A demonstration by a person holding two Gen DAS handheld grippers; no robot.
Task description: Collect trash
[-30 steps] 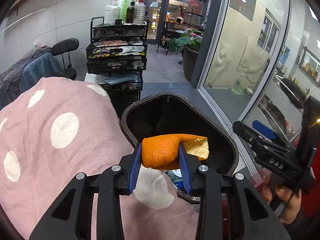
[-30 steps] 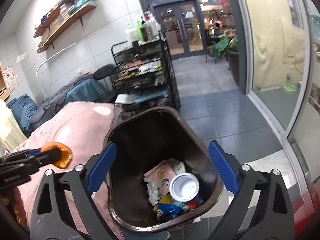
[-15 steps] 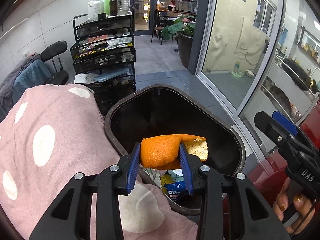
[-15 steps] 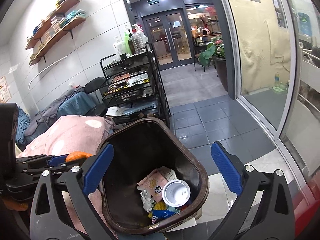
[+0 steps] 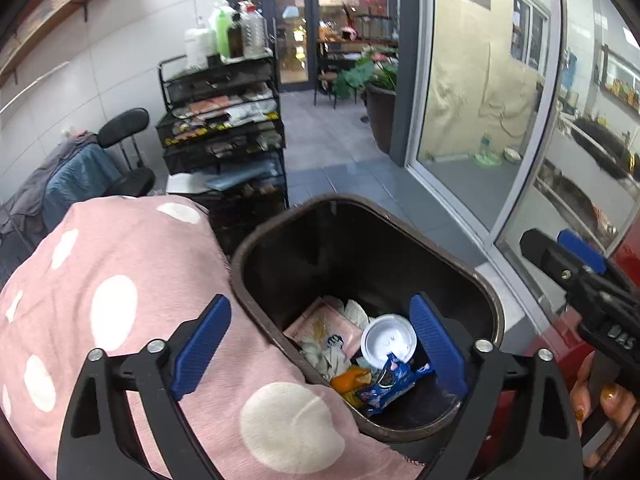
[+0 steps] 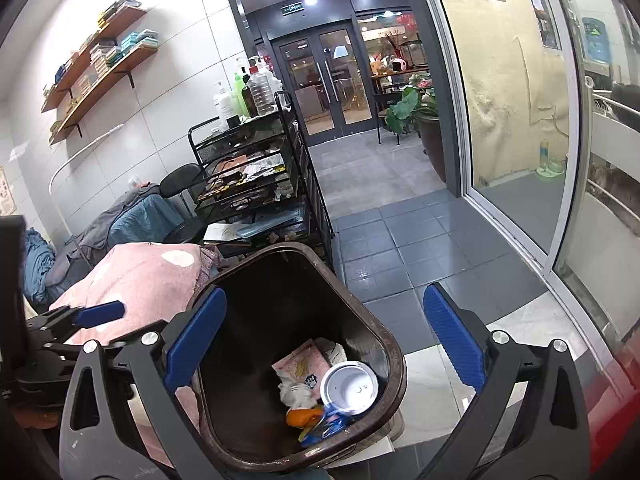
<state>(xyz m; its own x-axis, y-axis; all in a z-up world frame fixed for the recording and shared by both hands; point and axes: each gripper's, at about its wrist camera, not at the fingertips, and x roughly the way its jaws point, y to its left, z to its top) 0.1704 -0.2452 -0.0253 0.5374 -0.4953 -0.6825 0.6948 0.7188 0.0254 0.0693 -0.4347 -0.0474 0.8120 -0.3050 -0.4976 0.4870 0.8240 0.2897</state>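
A dark brown trash bin (image 5: 486, 292) stands on the floor beside a pink spotted cushion (image 5: 120, 280). Inside lie an orange peel (image 5: 348, 378), a white cup lid (image 5: 388, 342), a blue snack wrapper (image 5: 394, 382) and a pink packet (image 5: 320, 324). My left gripper (image 5: 320, 344) is open and empty over the bin's near rim. My right gripper (image 6: 326, 340) is open and empty above the bin (image 6: 394, 356), with the peel (image 6: 302, 416) and lid (image 6: 350, 388) below. The left gripper shows at the left of the right wrist view (image 6: 72, 320).
A black wire rack (image 5: 224, 120) with bottles on top stands behind the bin. A chair draped with clothes (image 5: 80, 172) is at the left. A glass partition (image 5: 480, 120) runs along the right. Grey tiled floor (image 6: 380, 192) leads to glass doors.
My left gripper has opened and let go of the orange peel, which now lies in the bin. Both grippers have shifted a little over the bin.
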